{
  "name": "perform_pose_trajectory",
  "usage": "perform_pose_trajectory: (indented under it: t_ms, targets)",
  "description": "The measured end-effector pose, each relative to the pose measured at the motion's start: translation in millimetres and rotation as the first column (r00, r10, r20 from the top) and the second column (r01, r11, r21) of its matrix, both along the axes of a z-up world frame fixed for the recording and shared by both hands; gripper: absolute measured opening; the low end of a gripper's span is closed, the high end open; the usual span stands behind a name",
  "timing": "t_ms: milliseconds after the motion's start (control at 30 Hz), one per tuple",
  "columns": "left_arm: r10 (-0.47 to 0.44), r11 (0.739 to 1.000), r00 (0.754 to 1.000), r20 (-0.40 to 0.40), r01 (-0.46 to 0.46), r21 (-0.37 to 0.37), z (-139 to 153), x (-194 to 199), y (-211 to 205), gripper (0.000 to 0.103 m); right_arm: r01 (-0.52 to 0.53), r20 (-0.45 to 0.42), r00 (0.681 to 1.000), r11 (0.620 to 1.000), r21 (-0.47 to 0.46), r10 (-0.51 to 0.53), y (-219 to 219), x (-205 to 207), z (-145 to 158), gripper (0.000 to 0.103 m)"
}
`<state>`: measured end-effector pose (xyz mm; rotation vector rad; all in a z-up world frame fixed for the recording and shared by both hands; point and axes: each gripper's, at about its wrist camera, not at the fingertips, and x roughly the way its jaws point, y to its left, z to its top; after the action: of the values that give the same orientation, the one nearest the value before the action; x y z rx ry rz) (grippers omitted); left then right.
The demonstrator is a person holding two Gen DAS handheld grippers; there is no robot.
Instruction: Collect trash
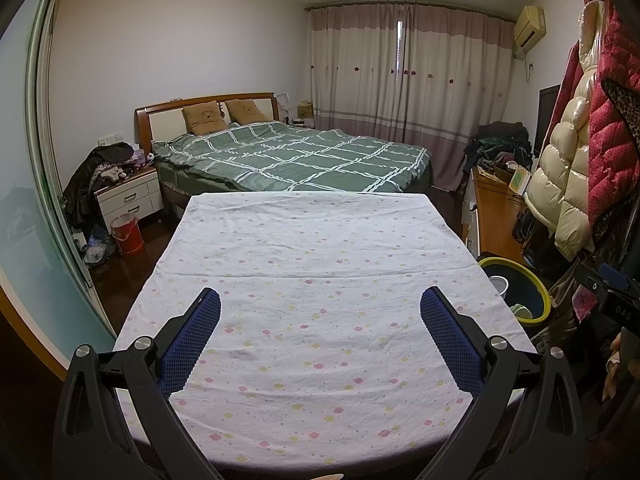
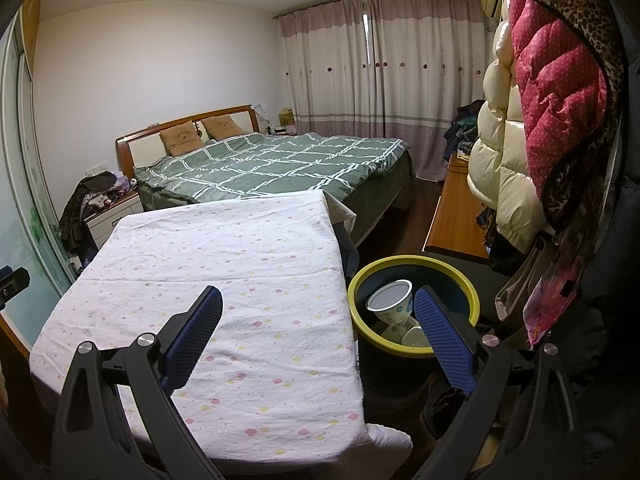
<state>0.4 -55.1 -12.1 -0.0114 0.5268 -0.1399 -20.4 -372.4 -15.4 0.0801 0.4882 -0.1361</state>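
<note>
Both hand-held grippers have their blue-padded fingers spread wide and grip nothing. Seen from its own camera, the left hand-held gripper (image 1: 320, 308) hangs over a bench (image 1: 304, 248) draped in a white cloth dotted with small pink and yellow flowers; the cloth lies bare. The right hand-held gripper (image 2: 318, 308) hangs at the bench's right edge, one finger over the cloth and the other over a round bin (image 2: 412, 304) standing just beside the bench on the floor. That bin is dark with a yellow-green rim. Inside it lies the trash: a white paper cup (image 2: 392, 304) with blue print, tilted with its open mouth up, resting on at least one more white cup (image 2: 412, 336) lower down. From the left camera the same bin shows at the bench's right side with pale cups inside. Beyond the bench stands a bed (image 1: 296, 156) with a green checked quilt.
</note>
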Motion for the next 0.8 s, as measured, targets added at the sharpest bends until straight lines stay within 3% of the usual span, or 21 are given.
perform_pose_trajectory:
  t_ms: [267,500,800]
  targets:
    - [-0.013,1.0,1.0,-0.01,0.013,-0.018,-1.9,0.7,-1.6,0.098,-0.002,-0.002,1.0,1.0,0.0,0.002,0.1,0.4,0.0,0.092]
    - [-0.002,1.0,1.0,-0.003,0.002,0.026,-2.2,-0.9,-9.3,0.098,-0.001,-0.002,1.0,1.0,0.001,0.001,0.2,0.5,0.1,0.092]
    - [0.001,1.0,1.0,-0.026,-0.001,0.017,-3.4,4.0,-8.7,0.098,-0.005,-0.006,1.0,1.0,0.0,0.005,2.5,1.6,-2.1,0.092]
